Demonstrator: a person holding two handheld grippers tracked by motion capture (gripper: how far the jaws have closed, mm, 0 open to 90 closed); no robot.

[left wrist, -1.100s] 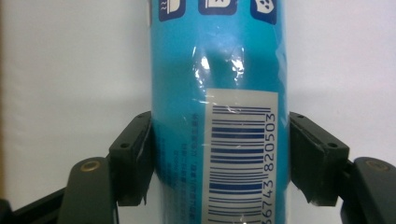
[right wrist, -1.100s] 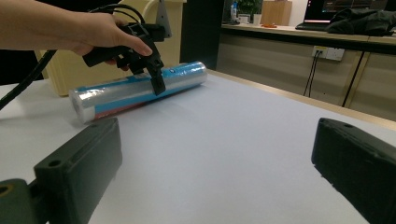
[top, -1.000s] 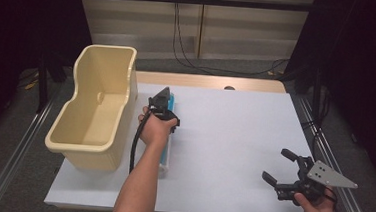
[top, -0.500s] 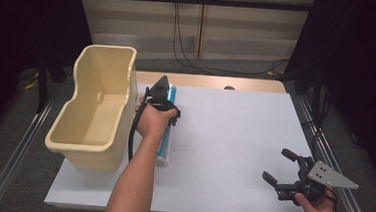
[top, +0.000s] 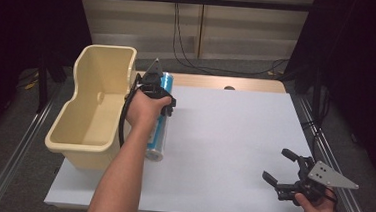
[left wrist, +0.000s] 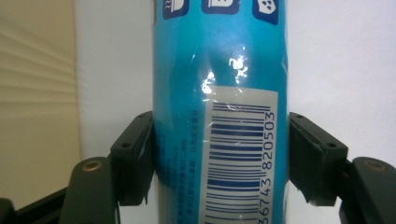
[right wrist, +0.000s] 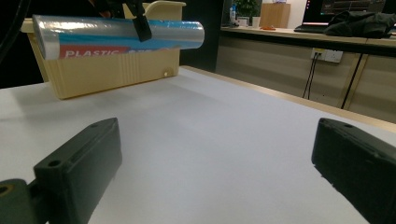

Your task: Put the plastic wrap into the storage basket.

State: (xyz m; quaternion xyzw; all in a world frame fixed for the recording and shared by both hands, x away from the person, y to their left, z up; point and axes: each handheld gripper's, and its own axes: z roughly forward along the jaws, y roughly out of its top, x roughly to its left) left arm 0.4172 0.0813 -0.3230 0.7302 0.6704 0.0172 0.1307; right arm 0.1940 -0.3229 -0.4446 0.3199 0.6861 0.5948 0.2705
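The right gripper (top: pixel 285 174) rests low at the near right of the table (top: pixel 234 139), jaws spread wide with nothing between them. Farther in, the left gripper (top: pixel 157 91) pinches a blue roll (top: pixel 157 134) of plastic wrap across its girth, pads pressed to both sides near the barcode. The roll hangs clear of the table, about level, just beside the cream bin (top: pixel 93 109). It looks light and fairly stiff, but its glossy film skin is probably slippery, so a grip near the middle, square across the tube, should keep it from tipping or sliding out.
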